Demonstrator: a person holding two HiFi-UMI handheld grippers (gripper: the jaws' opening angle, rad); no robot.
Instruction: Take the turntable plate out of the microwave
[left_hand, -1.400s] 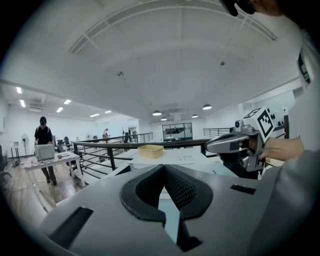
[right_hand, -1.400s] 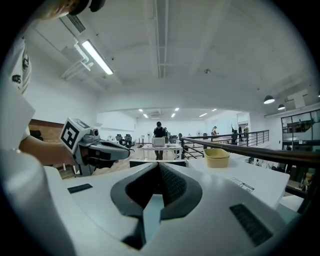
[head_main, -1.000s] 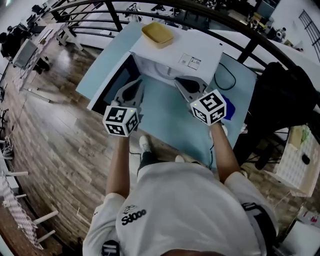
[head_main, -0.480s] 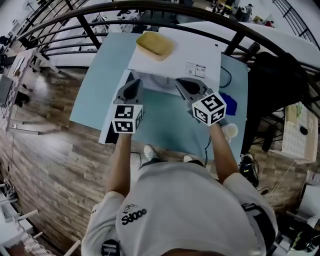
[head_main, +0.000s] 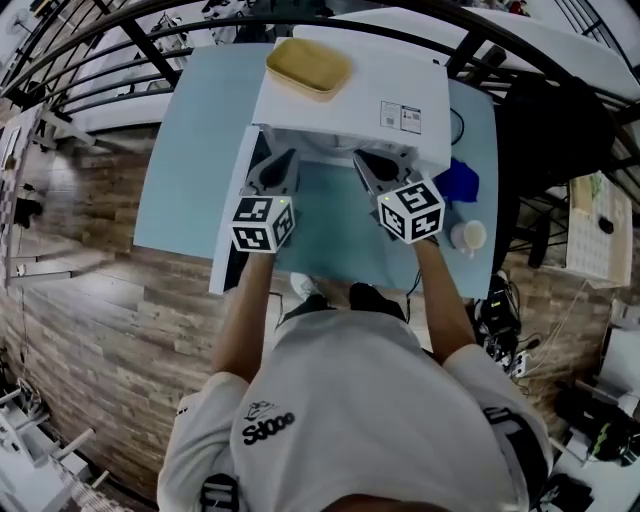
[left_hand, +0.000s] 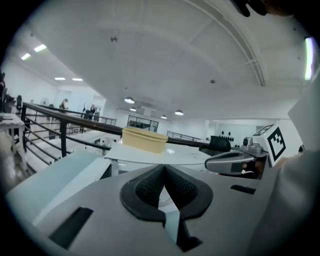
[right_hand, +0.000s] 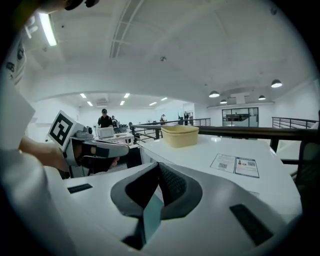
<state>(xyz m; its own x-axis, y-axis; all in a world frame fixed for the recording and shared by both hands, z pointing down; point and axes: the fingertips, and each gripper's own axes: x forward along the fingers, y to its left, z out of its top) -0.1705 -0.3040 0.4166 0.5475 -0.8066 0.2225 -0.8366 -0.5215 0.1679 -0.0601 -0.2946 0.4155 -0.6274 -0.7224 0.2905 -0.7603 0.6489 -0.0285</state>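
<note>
A white microwave (head_main: 345, 100) stands on the light blue table (head_main: 195, 150), and its door (head_main: 232, 225) hangs open to the left. The turntable plate is hidden inside the cavity; I cannot make it out. My left gripper (head_main: 281, 168) is shut and empty, with its tip at the left of the microwave's opening. Also shut and empty, my right gripper (head_main: 368, 166) is at the right of the opening. The left gripper view has the shut jaws (left_hand: 163, 172) just below the microwave's top (left_hand: 165, 155). Over the same top in the right gripper view are that gripper's shut jaws (right_hand: 159, 171).
A yellow tray (head_main: 308, 67) sits on the microwave's top, with a paper label (head_main: 400, 117) near it. A blue object (head_main: 458, 183) and a white cup (head_main: 467, 236) stand right of the microwave. Black railings (head_main: 150, 50) run behind the table, and dark furniture (head_main: 560, 130) stands at the right.
Both grippers have moved forward and down to the microwave's open front, staying shut. The head view has shifted, so the microwave sits more squarely ahead.
</note>
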